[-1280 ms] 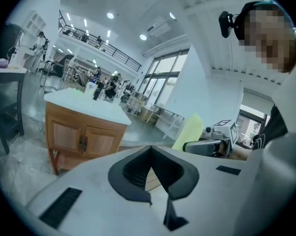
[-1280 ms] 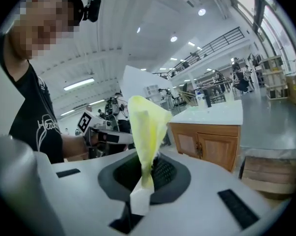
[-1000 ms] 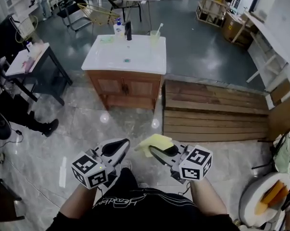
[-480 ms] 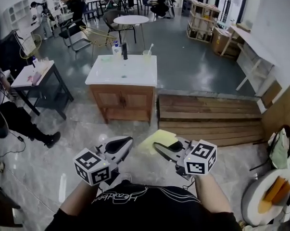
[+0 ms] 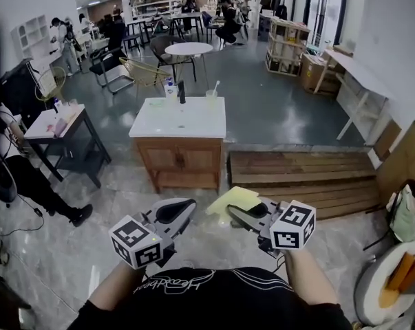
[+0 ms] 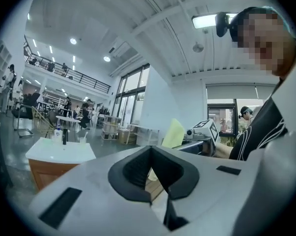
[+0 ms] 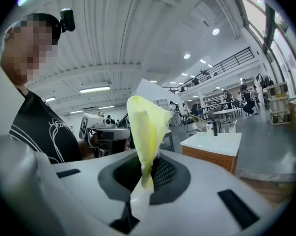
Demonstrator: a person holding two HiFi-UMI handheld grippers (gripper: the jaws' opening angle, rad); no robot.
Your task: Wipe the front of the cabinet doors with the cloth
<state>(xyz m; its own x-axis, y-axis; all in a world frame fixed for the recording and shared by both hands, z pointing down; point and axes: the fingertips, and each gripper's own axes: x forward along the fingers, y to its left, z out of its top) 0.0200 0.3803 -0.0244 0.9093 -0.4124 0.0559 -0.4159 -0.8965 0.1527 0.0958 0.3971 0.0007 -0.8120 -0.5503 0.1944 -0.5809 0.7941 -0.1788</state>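
Presently I'm on the approach: my right hand-held gripper [image 5: 243, 215] is clamped on the yellow cloth [image 5: 233, 199], which stands up out of its jaws; the left hand-held gripper [image 5: 171, 212] is closed on nothing. The cabinet doors [image 5: 183, 158] stand well ahead. Next, I judge, I must close in, drop low and press the cloth flat against a door.

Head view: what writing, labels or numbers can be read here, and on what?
Black shirt: white script print, too blurred to read.
Marker cubes: black-and-white patterns, no words.
Bottle on the cabinet: label too small to read.
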